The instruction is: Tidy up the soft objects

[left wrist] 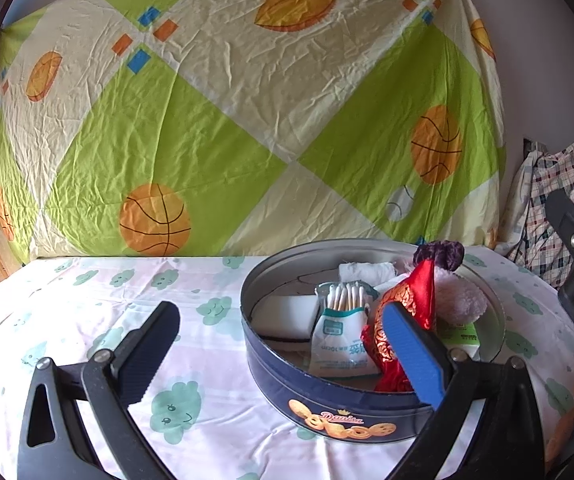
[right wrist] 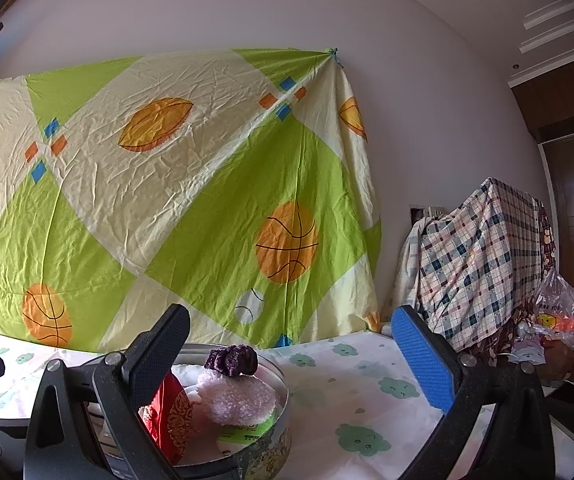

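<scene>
Nearest in the left wrist view, the left gripper (left wrist: 283,344) hangs with its jaws wide apart and nothing between them, its blue finger in front of the near rim of the round cookie tin (left wrist: 343,416). The right gripper (right wrist: 295,356) is likewise spread and empty, with the tin low at its left.

The tin stands on the cloud-print bedsheet (left wrist: 87,320), and the soft things are already inside it: one packet of cotton swabs (left wrist: 341,332) leaning at the front, one red embroidered pouch (left wrist: 405,308) beside it, one white flat pad (left wrist: 283,314) to the left, one pink fluffy puff (right wrist: 241,398) toward the right side, one rolled white cloth (left wrist: 367,270) at the back, and one dark purple scrunchie (right wrist: 231,358) perched on top of the puff. A green-labelled packet (right wrist: 247,434) peeks out beneath the puff (only its edge shows, so I cannot say what it is).

No loose soft object shows on the sheet in either view, so I judge the gathering step close to finished. The next move probably calls for settling the scrunchie, which sits high and could roll off.

Beyond the bed hangs one basketball-print sheet (right wrist: 167,200); further right, one plaid cloth (right wrist: 483,256) drapes some furniture, with one plastic bag (right wrist: 555,312) beside it.
</scene>
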Action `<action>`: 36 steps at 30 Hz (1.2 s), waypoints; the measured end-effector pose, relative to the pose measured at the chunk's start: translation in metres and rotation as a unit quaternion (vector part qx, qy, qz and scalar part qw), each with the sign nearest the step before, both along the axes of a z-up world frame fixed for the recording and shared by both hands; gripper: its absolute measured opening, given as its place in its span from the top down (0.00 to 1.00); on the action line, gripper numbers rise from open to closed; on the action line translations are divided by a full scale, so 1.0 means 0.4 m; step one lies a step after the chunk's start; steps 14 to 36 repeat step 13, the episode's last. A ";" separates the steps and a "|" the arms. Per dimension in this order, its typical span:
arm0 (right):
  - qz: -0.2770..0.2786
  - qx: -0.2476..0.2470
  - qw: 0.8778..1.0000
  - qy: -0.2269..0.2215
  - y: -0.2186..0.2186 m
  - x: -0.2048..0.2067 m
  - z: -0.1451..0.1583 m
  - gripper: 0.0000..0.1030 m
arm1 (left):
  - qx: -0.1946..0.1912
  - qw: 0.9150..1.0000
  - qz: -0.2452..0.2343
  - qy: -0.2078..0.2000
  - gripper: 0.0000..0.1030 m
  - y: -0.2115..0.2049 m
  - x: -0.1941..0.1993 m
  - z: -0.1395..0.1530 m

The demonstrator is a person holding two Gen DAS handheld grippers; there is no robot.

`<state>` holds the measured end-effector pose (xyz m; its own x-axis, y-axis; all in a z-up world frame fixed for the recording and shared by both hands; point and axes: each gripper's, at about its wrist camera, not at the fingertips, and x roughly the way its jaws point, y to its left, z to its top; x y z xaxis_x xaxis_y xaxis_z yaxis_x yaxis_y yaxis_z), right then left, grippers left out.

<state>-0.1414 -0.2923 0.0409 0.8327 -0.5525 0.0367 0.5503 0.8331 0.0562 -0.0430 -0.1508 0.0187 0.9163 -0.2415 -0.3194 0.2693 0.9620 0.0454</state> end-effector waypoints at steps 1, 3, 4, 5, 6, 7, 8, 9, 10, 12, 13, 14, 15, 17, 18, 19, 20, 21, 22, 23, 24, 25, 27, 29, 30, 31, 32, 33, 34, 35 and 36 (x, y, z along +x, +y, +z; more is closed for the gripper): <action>0.000 0.000 1.000 0.000 0.001 0.001 0.001 0.01 | 0.001 1.000 0.000 0.000 0.00 -0.004 -0.001 0.000; 0.000 0.000 1.000 0.000 0.001 0.001 0.001 0.01 | 0.002 1.000 0.001 0.000 0.00 -0.005 -0.002 0.000; 0.000 0.000 1.000 0.000 0.001 0.001 0.001 0.01 | 0.001 1.000 0.001 0.001 0.00 -0.004 -0.001 0.000; -0.002 0.000 1.000 0.000 0.000 0.001 0.000 0.01 | 0.000 1.000 0.002 0.003 0.00 -0.004 0.000 0.000; -0.007 0.001 1.000 0.001 -0.001 0.002 0.000 0.01 | -0.001 1.000 0.003 0.005 0.00 -0.003 0.002 -0.001; -0.015 0.003 1.000 0.003 -0.004 0.003 0.000 0.01 | -0.002 1.000 0.004 0.008 0.00 -0.003 0.005 -0.001; -0.027 0.009 1.000 0.006 -0.010 0.004 -0.001 0.01 | -0.004 1.000 0.006 0.009 0.00 -0.002 0.007 -0.001; -0.042 0.018 0.999 0.010 -0.020 0.007 -0.002 0.01 | -0.005 1.000 0.007 0.009 0.00 -0.001 0.006 -0.001; -0.062 0.027 0.998 0.019 -0.032 0.013 -0.003 0.01 | -0.005 1.000 0.007 0.009 0.00 -0.001 0.007 0.000; -0.119 0.049 0.990 0.053 -0.074 0.031 -0.006 0.01 | -0.006 1.000 0.010 0.008 0.00 0.000 0.006 0.000; -0.159 0.063 0.982 0.074 -0.104 0.040 -0.012 0.01 | -0.007 1.000 0.013 0.008 0.00 0.001 0.007 0.000; -0.159 0.063 0.982 0.074 -0.104 0.040 -0.012 0.01 | -0.007 1.000 0.013 0.008 0.00 0.001 0.007 0.000; -0.159 0.063 0.982 0.074 -0.104 0.040 -0.012 0.01 | -0.007 1.000 0.013 0.008 0.00 0.001 0.007 0.000; -0.159 0.063 0.982 0.074 -0.104 0.040 -0.012 0.01 | -0.007 1.000 0.013 0.008 0.00 0.001 0.007 0.000; -0.159 0.063 0.982 0.074 -0.104 0.040 -0.012 0.01 | -0.007 1.000 0.013 0.008 0.00 0.001 0.007 0.000; -0.159 0.063 0.982 0.074 -0.104 0.040 -0.012 0.01 | -0.007 1.000 0.013 0.008 0.00 0.001 0.007 0.000; -0.159 0.063 0.982 0.074 -0.104 0.040 -0.012 0.01 | -0.007 1.000 0.013 0.008 0.00 0.001 0.007 0.000; -0.159 0.063 0.982 0.074 -0.104 0.040 -0.012 0.01 | -0.007 1.000 0.013 0.008 0.00 0.001 0.007 0.000; -0.159 0.063 0.982 0.074 -0.104 0.040 -0.012 0.01 | -0.007 1.000 0.013 0.008 0.00 0.001 0.007 0.000; -0.159 0.063 0.982 0.074 -0.104 0.040 -0.012 0.01 | -0.007 1.000 0.013 0.008 0.00 0.001 0.007 0.000; -0.159 0.063 0.982 0.074 -0.104 0.040 -0.012 0.01 | -0.007 1.000 0.013 0.008 0.00 0.001 0.007 0.000; -0.159 0.063 0.982 0.074 -0.104 0.040 -0.012 0.01 | -0.007 1.000 0.013 0.008 0.00 0.001 0.007 0.000; -0.159 0.063 0.982 0.074 -0.104 0.040 -0.012 0.01 | -0.007 1.000 0.013 0.008 0.00 0.001 0.007 0.000; -0.159 0.063 0.982 0.074 -0.104 0.040 -0.012 0.01 | -0.007 1.000 0.013 0.008 0.00 0.001 0.007 0.000; -0.159 0.063 0.982 0.074 -0.104 0.040 -0.012 0.01 | -0.007 1.000 0.013 0.008 0.00 0.001 0.007 0.000; -0.159 0.063 0.982 0.074 -0.104 0.040 -0.012 0.01 | -0.007 1.000 0.013 0.008 0.00 0.001 0.007 0.000; -0.159 0.063 0.982 0.074 -0.104 0.040 -0.012 0.01 | -0.007 1.000 0.013 0.008 0.00 0.001 0.007 0.000; -0.159 0.063 0.982 0.074 -0.104 0.040 -0.012 0.01 | -0.007 1.000 0.013 0.008 0.00 0.001 0.007 0.000; -0.159 0.063 0.982 0.074 -0.104 0.040 -0.012 0.01 | -0.007 1.000 0.013 0.008 0.00 0.001 0.007 0.000; -0.159 0.063 0.982 0.074 -0.104 0.040 -0.012 0.01 | -0.007 1.000 0.013 0.008 0.00 0.001 0.007 0.000; -0.159 0.063 0.982 0.074 -0.104 0.040 -0.012 0.01 | -0.007 1.000 0.013 0.008 0.00 0.001 0.007 0.000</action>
